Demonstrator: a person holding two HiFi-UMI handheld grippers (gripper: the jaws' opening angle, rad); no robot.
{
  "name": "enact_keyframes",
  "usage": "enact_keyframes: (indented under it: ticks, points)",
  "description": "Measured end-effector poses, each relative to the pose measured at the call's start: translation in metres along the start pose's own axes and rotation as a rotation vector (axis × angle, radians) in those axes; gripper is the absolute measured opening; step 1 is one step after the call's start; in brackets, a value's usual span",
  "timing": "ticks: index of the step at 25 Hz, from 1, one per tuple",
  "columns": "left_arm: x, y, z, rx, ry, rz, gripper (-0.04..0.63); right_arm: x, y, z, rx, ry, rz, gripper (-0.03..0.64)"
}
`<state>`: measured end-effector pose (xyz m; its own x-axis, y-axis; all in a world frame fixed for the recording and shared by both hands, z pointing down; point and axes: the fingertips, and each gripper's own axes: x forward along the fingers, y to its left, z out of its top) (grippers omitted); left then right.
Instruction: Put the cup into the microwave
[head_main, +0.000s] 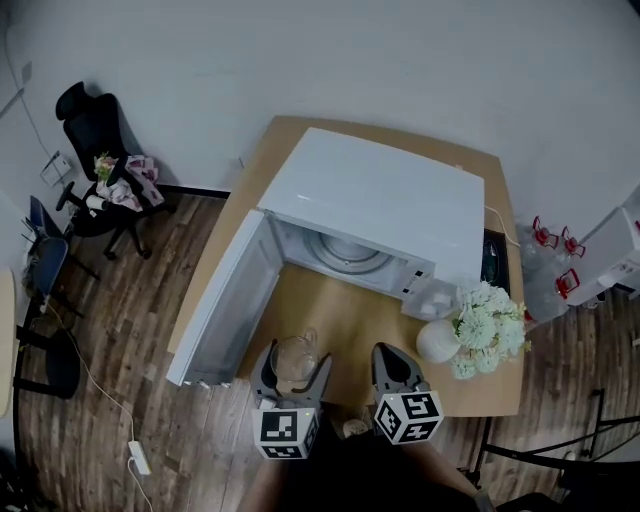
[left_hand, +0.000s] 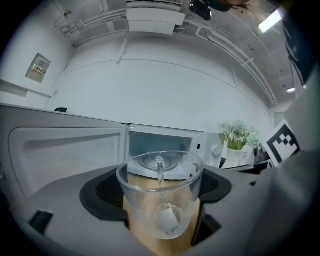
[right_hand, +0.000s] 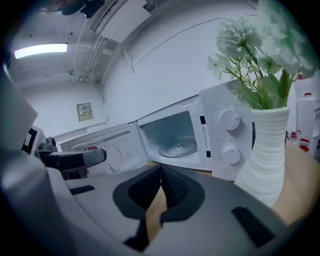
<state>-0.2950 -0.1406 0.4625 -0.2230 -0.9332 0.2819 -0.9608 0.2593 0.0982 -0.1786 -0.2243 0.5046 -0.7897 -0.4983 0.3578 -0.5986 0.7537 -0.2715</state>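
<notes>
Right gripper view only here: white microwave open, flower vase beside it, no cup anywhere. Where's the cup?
Observer: The clear glass cup is clamped between the left gripper's jaws.
Operator: Upright? Loaded?
Observer: Upright, mouth up; it looks empty.
Operator: Lined up with the cavity?
Observer: Roughly. Head view shows it in front of the white microwave's open cavity, bare wooden tabletop between, door swung out on its left.

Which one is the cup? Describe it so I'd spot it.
Start at the big white microwave oven on the wooden table, door open. Before that opening, the left hand-held gripper is shut on a clear glass cup with a handle. Unlike the opaque white flower vase nearby, it is see-through.
</notes>
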Motion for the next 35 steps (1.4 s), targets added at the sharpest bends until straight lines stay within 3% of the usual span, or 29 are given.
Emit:
enact_keyframes:
  ticks: [15,30,35]
  points:
    - [0.076,0.021,0.028,0.065,-0.004,-0.206,0.408,0.032,0.013,0.014,-0.004,-0.019,-0.119,-0.006]
    - [0.152,0.01,0.032,0.077,-0.009,-0.3,0.408,0.045,0.005,0.0,0.083,-0.003,-0.25,-0.006]
    - [0.176,0.007,0.03,0.109,-0.005,-0.312,0.408,0.051,0.002,-0.005,0.158,-0.005,-0.289,-0.006]
